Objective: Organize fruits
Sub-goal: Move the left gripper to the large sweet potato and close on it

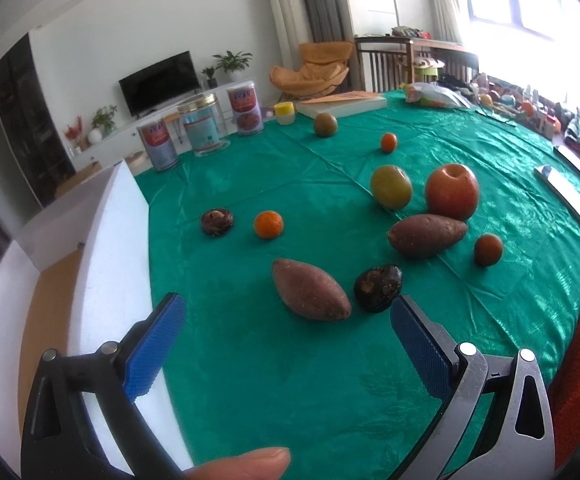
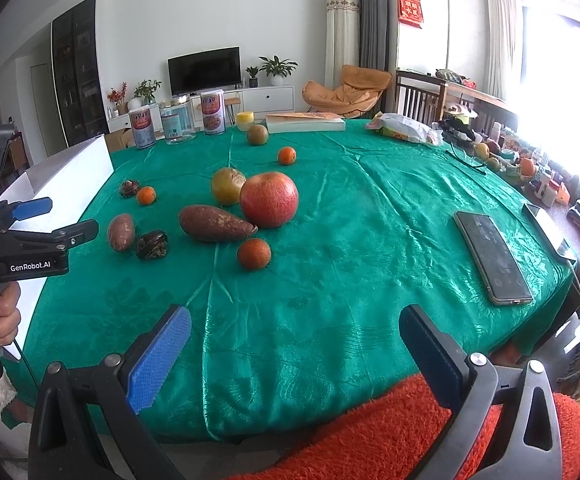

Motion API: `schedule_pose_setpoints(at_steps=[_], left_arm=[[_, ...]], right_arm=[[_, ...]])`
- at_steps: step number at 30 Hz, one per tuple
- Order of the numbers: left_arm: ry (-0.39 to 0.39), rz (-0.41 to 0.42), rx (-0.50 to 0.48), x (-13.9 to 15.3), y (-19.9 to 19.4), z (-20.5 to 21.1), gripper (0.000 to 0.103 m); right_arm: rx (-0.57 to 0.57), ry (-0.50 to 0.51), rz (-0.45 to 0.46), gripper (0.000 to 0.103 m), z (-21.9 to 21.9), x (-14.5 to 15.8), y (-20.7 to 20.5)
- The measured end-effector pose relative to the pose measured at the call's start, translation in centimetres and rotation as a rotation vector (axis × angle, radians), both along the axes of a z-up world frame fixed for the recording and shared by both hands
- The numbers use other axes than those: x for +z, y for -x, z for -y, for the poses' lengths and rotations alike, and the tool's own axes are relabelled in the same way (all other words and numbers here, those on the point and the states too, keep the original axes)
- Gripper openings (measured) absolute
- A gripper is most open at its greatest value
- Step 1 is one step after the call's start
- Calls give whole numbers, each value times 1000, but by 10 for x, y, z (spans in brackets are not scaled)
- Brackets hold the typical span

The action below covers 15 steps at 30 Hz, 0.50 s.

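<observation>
Both grippers hang over the near edge of the green cloth (image 2: 330, 280) with jaws spread wide and nothing between them: the left gripper (image 1: 285, 320) is aimed at the near sweet potato (image 1: 310, 290), the right gripper (image 2: 296, 334) sits further back over bare cloth. The fruit lies loose in the middle: apple (image 2: 269, 199), pear (image 2: 227, 185), a second sweet potato (image 2: 215, 223), small oranges and two dark, rough lumps, with the white box (image 1: 101, 240) open at the left. The likely trouble is rolling: the cloth looks slick and the round pieces touch or crowd one another, so a pad nudging one could send neighbours off. The tapered potato may twist out of a narrow pinch. The phone (image 2: 492, 258) lies well apart
</observation>
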State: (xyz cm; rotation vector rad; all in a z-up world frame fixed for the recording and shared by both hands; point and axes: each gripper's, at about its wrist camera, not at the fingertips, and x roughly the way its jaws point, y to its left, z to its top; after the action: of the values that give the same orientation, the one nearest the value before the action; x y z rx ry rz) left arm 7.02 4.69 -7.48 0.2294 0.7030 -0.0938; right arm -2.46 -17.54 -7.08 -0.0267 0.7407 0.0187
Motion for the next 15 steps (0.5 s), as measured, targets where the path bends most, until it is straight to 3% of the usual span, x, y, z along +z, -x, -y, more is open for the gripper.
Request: schedule_pose_setpoints(at_steps=[5,8,11,13,15], left_arm=[[-79,21,-27,-2,14,-17,102],[-65,-9,-34,2,25,-16,102],[73,-59,-35,7,36,-4,102],[179,-156,1,-6,33,5,102],[215,-236,51,-30,25,16,102]], right_arm=[[5,-3,12,103,0,0,2],[4,-25,6,103,1,-1,1],[8,-37,-10,103,1,-2,0],[16,-54,-23,103,2,-1,-2],[24,-92,-42,103,5,4,-10]])
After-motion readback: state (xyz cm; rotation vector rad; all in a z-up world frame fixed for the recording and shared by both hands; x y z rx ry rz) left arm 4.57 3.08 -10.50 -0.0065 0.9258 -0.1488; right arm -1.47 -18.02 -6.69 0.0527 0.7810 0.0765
